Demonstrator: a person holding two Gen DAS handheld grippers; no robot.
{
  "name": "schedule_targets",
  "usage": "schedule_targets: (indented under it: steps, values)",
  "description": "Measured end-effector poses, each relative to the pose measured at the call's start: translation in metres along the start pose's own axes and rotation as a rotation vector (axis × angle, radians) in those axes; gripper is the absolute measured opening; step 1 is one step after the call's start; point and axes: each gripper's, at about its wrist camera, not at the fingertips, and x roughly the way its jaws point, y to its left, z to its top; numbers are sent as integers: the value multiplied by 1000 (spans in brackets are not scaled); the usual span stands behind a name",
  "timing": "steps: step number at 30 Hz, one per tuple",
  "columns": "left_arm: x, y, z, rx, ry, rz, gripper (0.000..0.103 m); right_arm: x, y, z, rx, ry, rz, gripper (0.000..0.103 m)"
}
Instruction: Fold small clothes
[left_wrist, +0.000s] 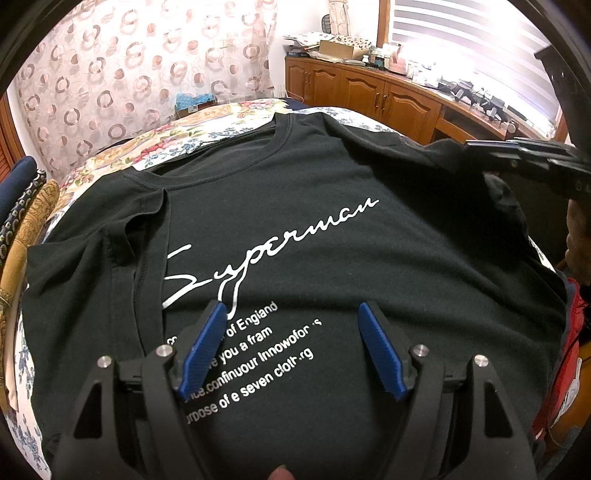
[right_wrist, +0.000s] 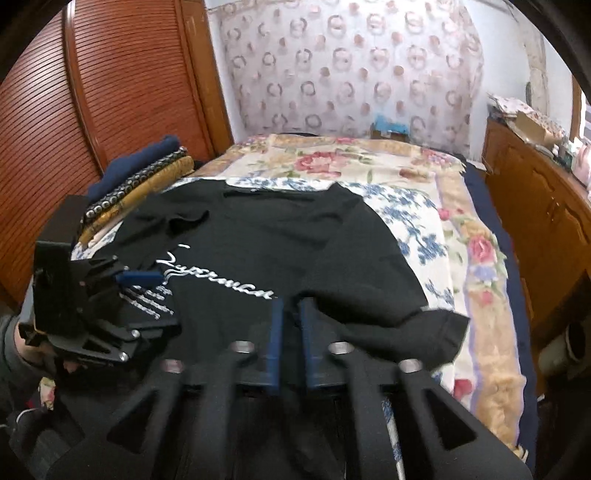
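A black T-shirt with white "Superman" script lies face up on the flowered bedspread, collar at the far end. Its left sleeve is folded in over the chest. My left gripper hovers open over the printed lines, nothing between its blue pads. In the right wrist view the right sleeve lies spread to the side. My right gripper is above the shirt's right side, its pads a narrow gap apart. The blur hides whether any cloth is caught in the gap.
A stack of folded clothes sits at the bed's left edge beside a louvred wooden wardrobe. Wooden cabinets with clutter on top run along the right. A hand holds the left gripper.
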Motion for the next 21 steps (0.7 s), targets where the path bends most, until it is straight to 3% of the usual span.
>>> schedule_targets:
  steps: [5,9,16,21]
  values:
    - [0,0,0,1,0,2,75,-33,-32,-4,78,-66,-42,33]
    - [0,-2,1,4,1,8,75,-45,-68,-9,149,-64,-123,34]
    - [1,0,1,-3,4,13,78,3,-105,-29,241,71,-146,36]
    - [1,1,1,-4,3,9,78,16,-104,-32,252,84,-134,36]
